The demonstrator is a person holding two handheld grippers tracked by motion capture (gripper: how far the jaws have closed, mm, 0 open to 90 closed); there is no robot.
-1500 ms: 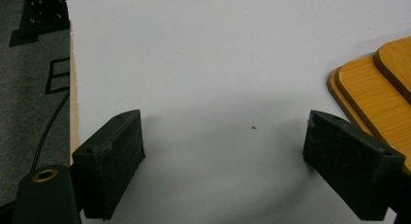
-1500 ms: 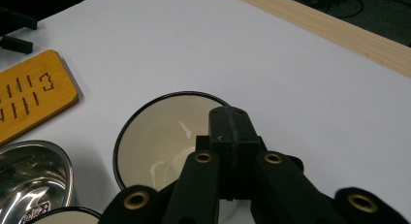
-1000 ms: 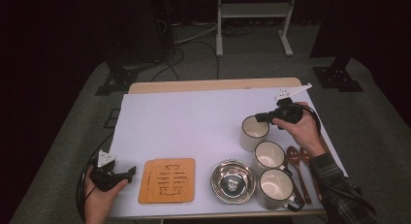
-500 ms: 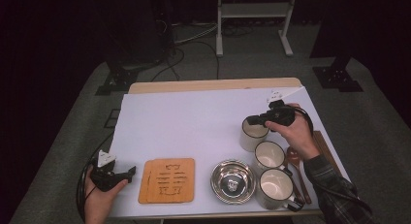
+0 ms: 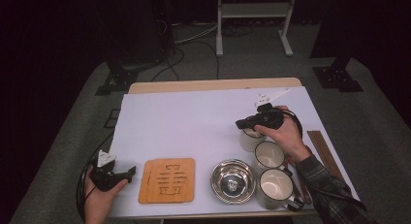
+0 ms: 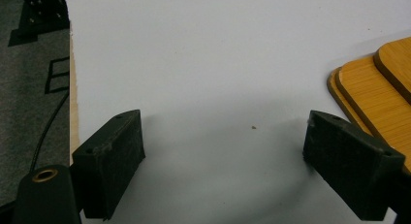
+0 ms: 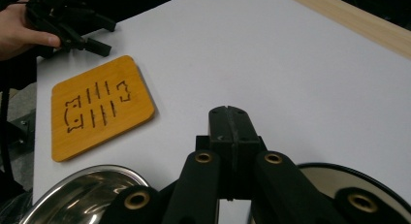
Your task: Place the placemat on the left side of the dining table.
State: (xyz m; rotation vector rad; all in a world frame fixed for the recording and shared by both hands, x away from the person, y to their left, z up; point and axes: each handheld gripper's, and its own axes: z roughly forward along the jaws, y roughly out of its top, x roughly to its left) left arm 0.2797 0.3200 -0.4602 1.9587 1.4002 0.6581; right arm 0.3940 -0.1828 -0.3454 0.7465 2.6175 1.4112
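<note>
Mug (image 5: 250,139) at the table's right edge, farthest of three in a row, sits under the right tool (image 5: 241,123), whose jaws are pressed together, holding nothing. Left tool (image 5: 130,171) waits wide by the front-left corner. Nothing looks moved yet.

Even overhead light falls on the white table (image 5: 194,122), while the floor and background sink into darkness. Soft shadows pool under the left gripper's jaws (its view is slightly grainy). The steel bowl (image 5: 233,181) shows mild glare.
</note>
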